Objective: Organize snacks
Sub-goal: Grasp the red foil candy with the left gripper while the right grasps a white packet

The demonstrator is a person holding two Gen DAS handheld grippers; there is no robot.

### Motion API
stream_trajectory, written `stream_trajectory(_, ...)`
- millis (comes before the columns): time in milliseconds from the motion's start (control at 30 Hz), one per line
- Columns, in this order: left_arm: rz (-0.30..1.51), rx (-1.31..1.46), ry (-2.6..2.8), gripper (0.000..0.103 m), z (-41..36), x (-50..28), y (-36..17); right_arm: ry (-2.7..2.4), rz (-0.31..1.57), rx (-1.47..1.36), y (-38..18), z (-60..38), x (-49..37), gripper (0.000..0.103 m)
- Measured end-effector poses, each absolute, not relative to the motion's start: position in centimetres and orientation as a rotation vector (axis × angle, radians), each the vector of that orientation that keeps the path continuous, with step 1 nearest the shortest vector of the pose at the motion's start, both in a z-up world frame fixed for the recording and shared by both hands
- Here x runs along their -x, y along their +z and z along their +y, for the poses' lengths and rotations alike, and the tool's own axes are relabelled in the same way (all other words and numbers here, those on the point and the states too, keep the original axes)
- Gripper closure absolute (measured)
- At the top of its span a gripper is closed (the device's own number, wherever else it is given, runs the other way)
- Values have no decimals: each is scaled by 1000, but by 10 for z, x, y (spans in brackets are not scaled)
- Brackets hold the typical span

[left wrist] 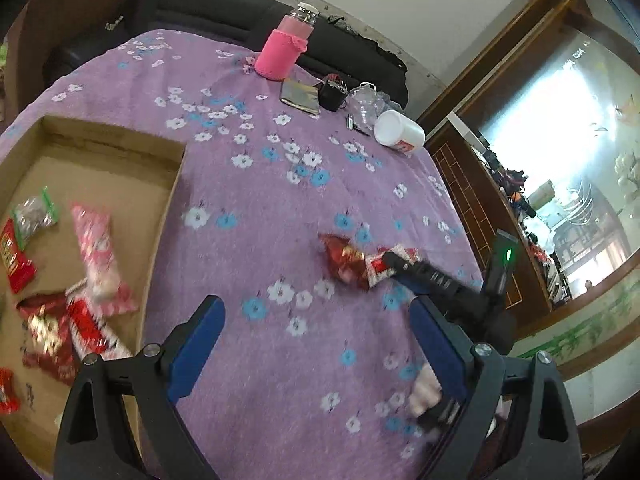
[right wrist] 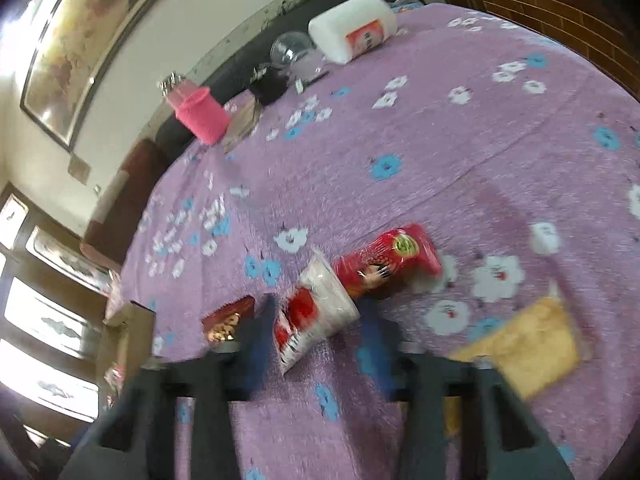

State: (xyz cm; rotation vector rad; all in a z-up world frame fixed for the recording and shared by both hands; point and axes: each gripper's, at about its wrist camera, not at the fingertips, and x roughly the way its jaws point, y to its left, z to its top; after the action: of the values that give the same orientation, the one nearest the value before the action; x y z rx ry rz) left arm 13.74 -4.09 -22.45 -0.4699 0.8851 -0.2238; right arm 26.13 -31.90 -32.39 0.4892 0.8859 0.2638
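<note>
Left gripper: the left gripper (left wrist: pixel 316 344) hangs with its blue fingers (left wrist: pixel 196 344) spread wide and nothing between them, over the flowered purple surface (left wrist: pixel 256 184).
Right gripper: in its own view the right gripper (right wrist: pixel 316 320) has a red-and-white snack packet (right wrist: pixel 316 312) between its fingers (right wrist: pixel 256 340); the frame is blurred, so whether the pads press on it cannot be told. In the left view its dark tip lies against the same packet (left wrist: pixel 380 268), ahead and to the right of the left gripper.
Red snack tube: a red tube-shaped snack (right wrist: pixel 384 260) lies on its side just beyond the right gripper, touching the far end of the packet.
Small red packet: a small red-and-gold packet (right wrist: pixel 228 320) lies just left of the right gripper's left finger.
Yellow packet: a yellow packet (right wrist: pixel 532 344) lies close to the right of the right gripper, blurred.
Cardboard box: an open cardboard box (left wrist: pixel 168 208) sits left of the left gripper, holding a pink packet (left wrist: pixel 98 256), several red packets (left wrist: pixel 52 328) and a green-edged clear bag (left wrist: pixel 34 216).
Far edge: a pink-sleeved bottle (left wrist: pixel 282 50) and a white tub (left wrist: pixel 398 130) on its side sit well ahead of both grippers.
</note>
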Motion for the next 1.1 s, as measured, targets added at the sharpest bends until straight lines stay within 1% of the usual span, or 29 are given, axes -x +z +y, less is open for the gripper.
stream_trajectory(67,889,462,-215,10,-44,-150,-225,283,866,-485,-327,-318,-261,79)
stream_trajectory(233,963,448,-205,10,-62,-192,-248,354,860,-561,-329,-330,-259,85)
stream_trajectory(333,1012,438,-198,10,-80,-213,-264,369,856,-614,-328,-339,-257,87)
stream_trajectory(467,1017,374,-184,10,-102,-233,-277,362,829,-703,-323,-363,-256,87)
stream_trajectory(700,1002,141,-184,11,-152,-252,-296,333,772,-753,-313,-387,-250,87)
stream_trajectory(733,1002,113,-189,20,-158,-252,-299,340,771,-754,-312,-387,-250,87)
stream_trajectory(767,999,85,-187,32,-162,-252,-302,347,769,-755,-311,-387,-250,87)
stream_trajectory(800,977,26,-158,65,-167,-249,-301,350,768,-753,-311,-387,-250,87)
stream_trajectory(833,974,-10,-158,69,-170,-248,-302,358,768,-754,-310,-387,-249,89)
stream_trajectory(967,964,29,-178,69,-163,-238,-298,406,771,-785,-312,-386,-251,90)
stream_trajectory(1100,924,98,-194,69,-144,-221,-279,452,761,-792,-309,-382,-251,91)
